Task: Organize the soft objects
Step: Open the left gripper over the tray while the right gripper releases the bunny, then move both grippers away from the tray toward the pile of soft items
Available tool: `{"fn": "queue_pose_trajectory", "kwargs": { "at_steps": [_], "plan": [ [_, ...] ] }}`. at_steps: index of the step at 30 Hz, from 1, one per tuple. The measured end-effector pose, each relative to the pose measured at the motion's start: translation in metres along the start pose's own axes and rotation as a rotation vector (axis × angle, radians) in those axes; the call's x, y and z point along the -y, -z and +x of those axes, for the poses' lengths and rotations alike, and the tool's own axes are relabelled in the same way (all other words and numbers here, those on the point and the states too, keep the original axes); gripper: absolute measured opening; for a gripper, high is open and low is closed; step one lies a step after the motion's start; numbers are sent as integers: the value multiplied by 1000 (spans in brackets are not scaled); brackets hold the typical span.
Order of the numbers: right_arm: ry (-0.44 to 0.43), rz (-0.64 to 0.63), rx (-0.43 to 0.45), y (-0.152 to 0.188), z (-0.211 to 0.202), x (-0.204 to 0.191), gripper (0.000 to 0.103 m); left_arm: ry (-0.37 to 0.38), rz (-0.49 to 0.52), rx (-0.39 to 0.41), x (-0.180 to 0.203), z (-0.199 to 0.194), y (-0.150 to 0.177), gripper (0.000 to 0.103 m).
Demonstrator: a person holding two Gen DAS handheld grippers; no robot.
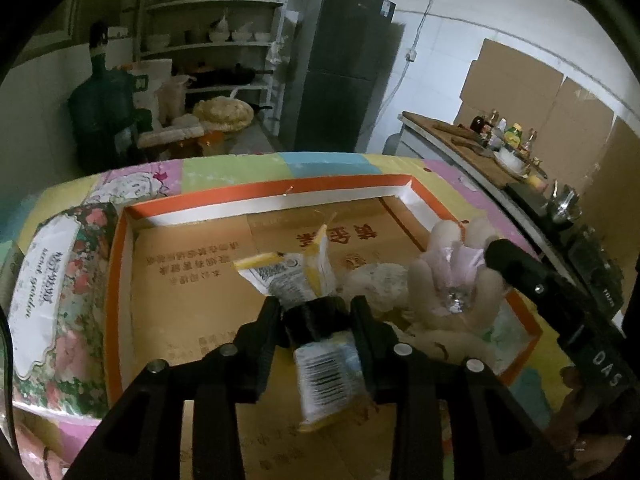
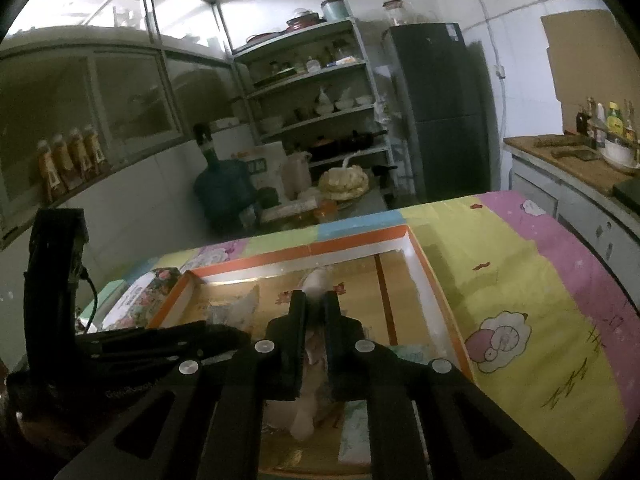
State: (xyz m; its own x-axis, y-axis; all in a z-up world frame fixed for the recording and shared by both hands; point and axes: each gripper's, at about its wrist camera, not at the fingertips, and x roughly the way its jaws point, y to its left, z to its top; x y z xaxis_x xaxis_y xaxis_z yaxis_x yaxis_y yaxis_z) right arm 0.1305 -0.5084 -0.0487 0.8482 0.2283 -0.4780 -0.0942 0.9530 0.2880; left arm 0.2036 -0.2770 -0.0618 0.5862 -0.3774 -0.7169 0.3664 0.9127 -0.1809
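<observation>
A cardboard box with an orange rim (image 1: 256, 196) lies open on the table; it also shows in the right wrist view (image 2: 352, 246). My left gripper (image 1: 318, 312) is shut on a yellow-and-white soft packet (image 1: 320, 376) and holds it over the box floor. A cream plush toy in a pink dress (image 1: 448, 280) sits at the box's right side. My right gripper (image 2: 316, 312) is shut on that plush toy (image 2: 316, 280) and holds it inside the box; it shows as a black arm (image 1: 532, 280) in the left wrist view.
A floral tissue pack (image 1: 52, 312) lies left of the box. A pastel cartoon cloth (image 2: 520, 280) covers the table. A counter with bottles (image 1: 504, 136) stands right, a dark fridge (image 1: 340, 64) and shelves (image 1: 216, 40) behind.
</observation>
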Motion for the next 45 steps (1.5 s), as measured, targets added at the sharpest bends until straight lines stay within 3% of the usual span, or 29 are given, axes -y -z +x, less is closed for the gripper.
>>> {"fn": "queue_pose_trajectory", "kwargs": {
  "at_steps": [2, 5, 7, 24, 31, 36, 39, 45],
  "plan": [
    [8, 3, 5, 0, 1, 0, 19, -1, 0, 3, 0, -1, 0, 55],
    [30, 0, 11, 1, 0, -1, 32, -9, 3, 20, 1, -6, 0, 62],
    [49, -5, 13, 1, -1, -3, 35, -14, 9, 29, 3, -9, -1, 64],
    [61, -4, 41, 0, -18, -8, 50, -12, 26, 85, 11, -38, -3, 66],
    [65, -16, 57, -1, -31, -20, 51, -14, 28, 123, 7, -58, -1, 66],
    [67, -28, 73, -2, -42, -31, 60, -21, 31, 156, 4, -75, 2, 66],
    [73, -41, 84, -2, -49, -42, 63, -24, 33, 172, 1, -84, 4, 73],
    [82, -52, 89, -1, -57, -60, 66, -39, 26, 202, -11, -104, 10, 73]
  ]
}}
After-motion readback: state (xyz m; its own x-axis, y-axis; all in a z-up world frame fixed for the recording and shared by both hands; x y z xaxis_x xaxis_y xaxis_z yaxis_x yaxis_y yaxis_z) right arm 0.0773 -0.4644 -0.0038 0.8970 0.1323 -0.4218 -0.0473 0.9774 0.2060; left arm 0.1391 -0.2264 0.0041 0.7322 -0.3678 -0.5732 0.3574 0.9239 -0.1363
